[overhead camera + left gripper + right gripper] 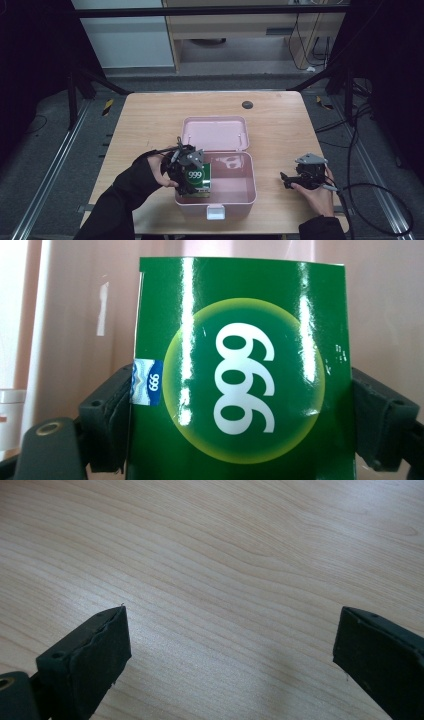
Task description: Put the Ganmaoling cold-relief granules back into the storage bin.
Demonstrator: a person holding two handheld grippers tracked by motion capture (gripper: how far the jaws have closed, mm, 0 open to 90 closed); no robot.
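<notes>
Green box: a glossy green box [240,375] printed with a white "999" in a pale yellow-green circle is held between the jaws of the left tongs [187,170]; in the left gripper view the digits are seen turned on their side, and a small blue-and-white label marked "999" [146,382] is fixed at the edge beside one jaw.
Box position: the box [198,177] is held over the left end of the open pink case [235,192], just inside its left wall; whether it touches the bottom cannot be told.
Left tongs: the jaws are closed on the two opposite sides of the green box, one pad [107,420] pressed against each side.
Left hand: the left tongs are gripped by a hand [157,170] in a dark sleeve, just left of the case.
Pink case: the tub lies directly beyond the left tongs, its lid [215,132] laid back flat behind it; a white latch [216,212] is seen on the near wall, and a small white item [227,161] lies at the far wall inside.
Right tongs: the right tongs [292,180] are held wide apart, with nothing between the jaws, low over the bare wooden table [225,560], well to the right of the case.
Right hand: the right tongs are held from behind by a hand [315,192], with a cable [380,200] trailing off to the right.
Table: a small dark round spot [247,104] is seen on the far part, beyond the lid.
</notes>
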